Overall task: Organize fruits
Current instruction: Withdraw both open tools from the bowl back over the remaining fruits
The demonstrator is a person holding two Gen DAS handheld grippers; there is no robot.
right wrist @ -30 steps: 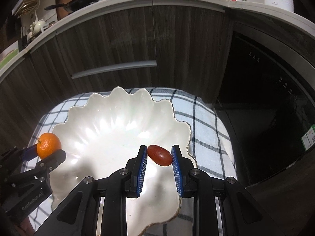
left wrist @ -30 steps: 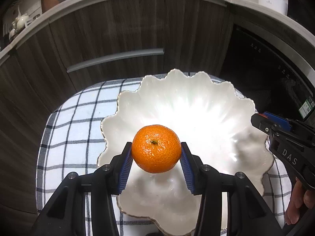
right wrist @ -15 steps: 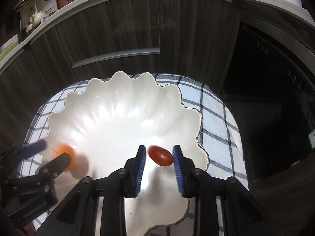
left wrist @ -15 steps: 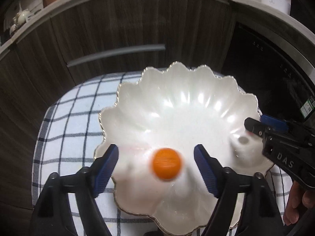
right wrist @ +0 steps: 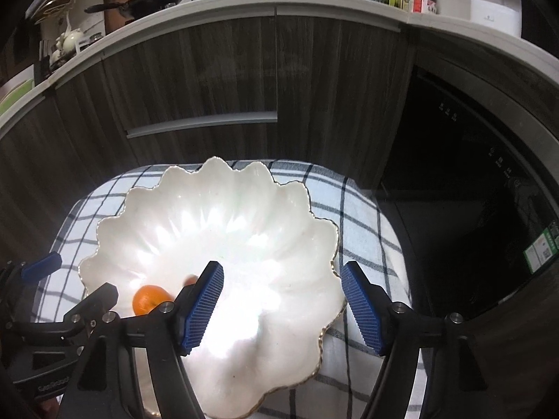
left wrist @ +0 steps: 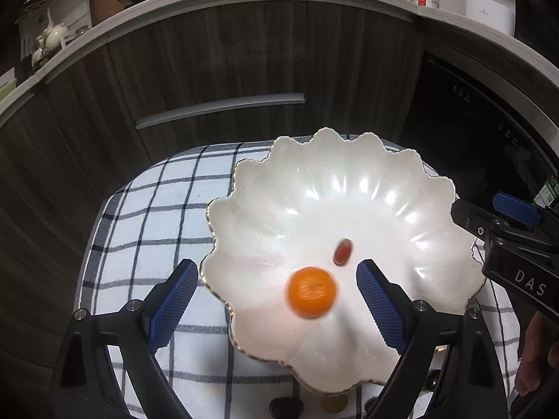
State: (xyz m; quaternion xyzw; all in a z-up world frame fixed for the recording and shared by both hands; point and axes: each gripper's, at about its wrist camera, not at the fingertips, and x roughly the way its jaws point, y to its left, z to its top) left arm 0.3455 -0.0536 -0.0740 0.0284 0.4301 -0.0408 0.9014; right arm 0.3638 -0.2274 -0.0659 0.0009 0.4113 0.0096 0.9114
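Observation:
A white scalloped bowl (left wrist: pixel 314 174) with a gold rim rests on a checked cloth. Inside it lie a tangerine (left wrist: pixel 311 291), motion-blurred, and a small red oval fruit (left wrist: pixel 343 251) just beyond it. My left gripper (left wrist: pixel 276 272) hangs over the bowl's near side, its jaws opening wide, with the tangerine loose below and between them, untouched. In the right wrist view the bowl (right wrist: pixel 216 188) fills the middle. My right gripper (right wrist: pixel 282 269) is over it, jaws opening, nothing between them. The tangerine (right wrist: pixel 148 300) shows at left; the red fruit (right wrist: pixel 190 280) peeks from behind my left finger.
The blue-and-white checked cloth (left wrist: pixel 157 209) covers a small rounded surface. Dark wood cabinets with a grey handle (left wrist: pixel 220 108) stand close behind, and a black appliance front (right wrist: pixel 471 174) is at right. Small dark and tan items (left wrist: pixel 335 403) lie at the cloth's near edge.
Both grippers opened. The tangerine dropped from the left gripper into the bowl, and the red fruit fell from the right gripper and now lies next to the tangerine.

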